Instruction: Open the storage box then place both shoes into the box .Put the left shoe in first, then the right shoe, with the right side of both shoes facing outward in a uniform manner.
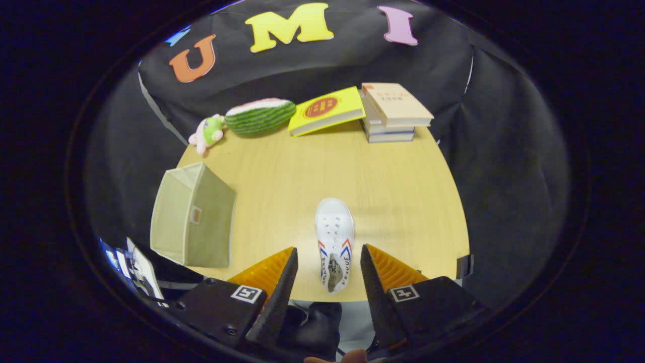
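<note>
Wooden table (393, 201) carries one white sneaker (334, 237), one beige fabric storage box (194, 222) well left of it, and beyond it one watermelon plush (259, 116), one small pink-and-green toy (207, 132), one yellow book (327, 110) and a book stack (393, 113) (count unclear). The gripper (328, 257) hangs wide open, straddling the sneaker's heel without touching; lettering there is unreadable.

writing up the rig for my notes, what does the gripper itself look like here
The gripper has two wedge-shaped fingers that taper to narrow tips, with ribbed outer faces. Each sits on a blocky black housing held with visible screws. Each housing carries a small square black-and-white fiducial marker. The fingers stand open, either side of the heel of the white shoe.
</note>
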Available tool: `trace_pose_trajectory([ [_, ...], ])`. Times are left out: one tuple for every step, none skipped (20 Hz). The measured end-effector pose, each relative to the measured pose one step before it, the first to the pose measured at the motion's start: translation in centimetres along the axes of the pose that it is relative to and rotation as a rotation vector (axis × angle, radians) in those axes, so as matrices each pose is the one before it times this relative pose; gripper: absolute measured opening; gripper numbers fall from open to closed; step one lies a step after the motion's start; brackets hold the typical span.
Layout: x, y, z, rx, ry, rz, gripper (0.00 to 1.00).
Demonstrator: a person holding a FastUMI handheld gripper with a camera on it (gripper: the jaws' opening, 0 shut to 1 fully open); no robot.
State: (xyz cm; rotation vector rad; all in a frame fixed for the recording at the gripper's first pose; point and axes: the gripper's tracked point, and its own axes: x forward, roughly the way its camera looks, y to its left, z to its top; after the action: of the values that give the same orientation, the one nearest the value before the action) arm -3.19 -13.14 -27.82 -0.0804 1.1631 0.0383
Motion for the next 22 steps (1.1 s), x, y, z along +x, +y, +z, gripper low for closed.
trace_pose_trajectory([
  [1.554,-0.732,-0.773,-0.0033,0.03955,0.01327,0.77],
  [1.59,-0.268,-0.67,0.00719,0.0369,0.02495,0.77],
  [1.464,-0.413,-0.344,0.00709,0.02944,0.02077,0.77],
  [1.271,-0.553,-0.426,0.00449,0.03083,0.01538,0.77],
  [1.112,-0.448,-0.127,0.00039,0.02017,0.0126,0.77],
  [1.222,-0.644,-0.098,-0.00454,0.02024,0.00916,0.77],
  [1.068,-0.389,-0.344,0.00181,0.02664,0.01428,0.77],
  [1.14,-0.656,-0.735,0.00757,0.01824,0.01717,0.77],
  [0.806,-0.223,-0.481,0.00494,0.02531,0.02112,0.77],
  [0.805,0.008,-0.362,0.0115,0.02313,0.02867,0.77],
  [0.687,0.084,-0.205,0.01282,0.02056,0.02454,0.77],
  [0.68,-0.147,-0.14,0.00793,0.01531,0.01227,0.77],
  [0.576,-0.302,0.137,0.00212,0.01051,0.00282,0.77],
  [0.62,-0.111,0.021,0.00145,0.01098,0.01073,0.77],
  [0.264,0.026,-0.011,0.00858,0.01507,0.01494,0.77],
  [0.381,-0.216,0.088,-0.00021,0.00789,0.00829,0.77],
  [0.344,-0.122,-0.055,-0.01106,0.00885,0.00589,0.77],
  [0.247,-0.049,0.082,-0.00411,0.00912,0.00548,0.77],
  [0.203,0.06,0.094,-0.00179,0.00668,0.00612,0.77],
  [0.206,0.038,0.061,-0.00774,0.006,0.00566,0.77],
  [0.14,0.006,0.02,-0.00894,0.00549,0.00392,0.76],
  [0.02,0.117,0.105,-0.00785,0.0034,0.00204,0.76],
])
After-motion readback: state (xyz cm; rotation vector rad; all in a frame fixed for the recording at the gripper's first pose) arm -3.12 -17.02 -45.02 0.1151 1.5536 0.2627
